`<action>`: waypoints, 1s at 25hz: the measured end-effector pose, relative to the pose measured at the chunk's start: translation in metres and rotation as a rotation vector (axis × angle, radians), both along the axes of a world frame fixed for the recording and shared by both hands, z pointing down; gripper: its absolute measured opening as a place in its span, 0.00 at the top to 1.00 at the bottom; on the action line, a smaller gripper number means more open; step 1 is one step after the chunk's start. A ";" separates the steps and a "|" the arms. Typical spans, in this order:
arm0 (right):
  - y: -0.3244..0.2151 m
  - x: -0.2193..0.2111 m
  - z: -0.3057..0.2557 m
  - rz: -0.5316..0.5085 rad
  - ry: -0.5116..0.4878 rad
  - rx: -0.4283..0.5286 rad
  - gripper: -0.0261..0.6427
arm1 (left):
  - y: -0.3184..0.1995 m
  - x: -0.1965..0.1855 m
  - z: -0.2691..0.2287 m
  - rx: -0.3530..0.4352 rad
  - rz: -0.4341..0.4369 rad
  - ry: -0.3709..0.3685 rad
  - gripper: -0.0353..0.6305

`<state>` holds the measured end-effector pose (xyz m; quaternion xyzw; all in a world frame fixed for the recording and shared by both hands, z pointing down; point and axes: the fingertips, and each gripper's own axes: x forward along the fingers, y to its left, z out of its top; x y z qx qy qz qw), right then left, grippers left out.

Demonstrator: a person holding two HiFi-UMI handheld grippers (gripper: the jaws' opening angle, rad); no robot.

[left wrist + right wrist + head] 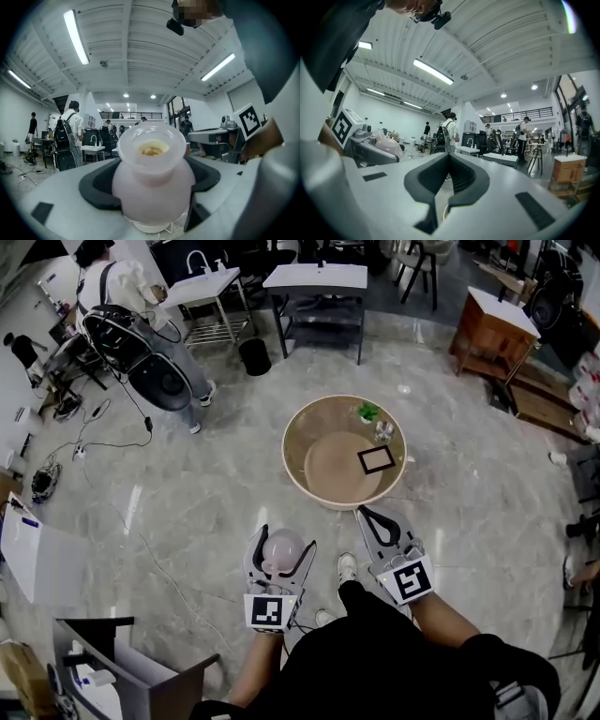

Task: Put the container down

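A pale pink, round-bellied container (283, 549) with a flared neck sits between the jaws of my left gripper (281, 536), which is shut on its belly. In the left gripper view the container (154, 183) fills the middle, mouth facing away, and the black pads (96, 187) hug its sides. My right gripper (362, 513) hangs beside it on the right, shut with nothing in it; its pads (461, 176) meet at the tips. Both are held over the floor, short of the round table (295, 427). From the right gripper view the container (389, 145) shows at the left.
On the round table lie a tan mat (337, 470), a black frame (376, 459), a small green plant (368, 412) and a glass (383, 431). A person with a backpack (141, 334) stands far left. Desks and a wooden cabinet (492, 329) line the back; cables trail on the floor.
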<state>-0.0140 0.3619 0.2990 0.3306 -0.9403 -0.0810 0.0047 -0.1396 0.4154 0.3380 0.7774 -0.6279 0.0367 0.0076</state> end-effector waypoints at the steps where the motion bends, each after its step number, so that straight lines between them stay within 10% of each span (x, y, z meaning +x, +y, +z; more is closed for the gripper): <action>1: -0.008 -0.002 0.003 -0.003 0.008 0.001 0.96 | -0.010 -0.001 0.001 -0.002 0.003 0.001 0.33; 25: -0.202 0.013 0.029 0.063 -0.046 -0.048 0.96 | -0.200 0.000 0.012 -0.041 0.014 -0.028 0.33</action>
